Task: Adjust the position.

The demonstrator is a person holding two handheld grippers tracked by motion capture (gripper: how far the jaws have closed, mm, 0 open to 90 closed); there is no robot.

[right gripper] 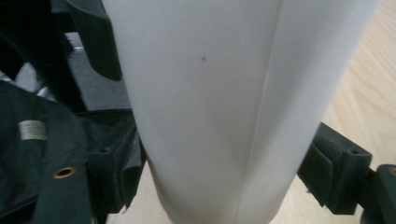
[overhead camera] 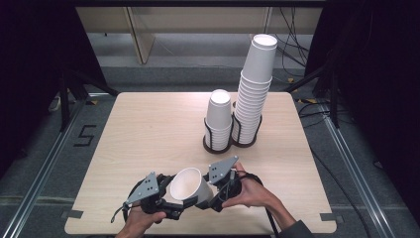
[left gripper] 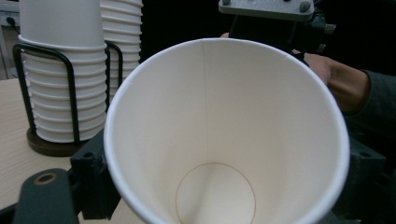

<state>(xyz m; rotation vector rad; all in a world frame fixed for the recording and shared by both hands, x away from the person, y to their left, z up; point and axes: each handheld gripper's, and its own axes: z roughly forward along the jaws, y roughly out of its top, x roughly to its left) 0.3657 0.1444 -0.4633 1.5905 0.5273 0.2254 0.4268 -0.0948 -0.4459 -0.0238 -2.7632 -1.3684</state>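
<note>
Left gripper (overhead camera: 171,210) comes first, low at the near edge of the table (overhead camera: 143,129), with my left hand (overhead camera: 136,223) under it. Its grey plate (overhead camera: 144,187) sits on top. A white paper cup (overhead camera: 190,184) lies tipped between my two tools, with its open mouth turned up and toward this gripper. In the left gripper view I look right down into the cup (left gripper: 224,135) and can see its round bottom. Black jaw parts sit on both sides of the cup there, close against its rim, but I cannot tell if they squeeze it.

Just to the right of the cup is my right gripper (overhead camera: 214,197), held by my right hand (overhead camera: 250,191). In the right gripper view the cup's side wall (right gripper: 219,107) stands between the two black jaws, and both jaws press against it. So this gripper is partly closed and holds the cup.

Beyond both tools, farther out on the table and a bit to the right, stands a black wire holder (overhead camera: 218,144). A short stack of cups (overhead camera: 219,116) sits in its left ring. A tall stack of cups (overhead camera: 255,89) sits in its right ring, and it leans a little to the right at the top.
</note>
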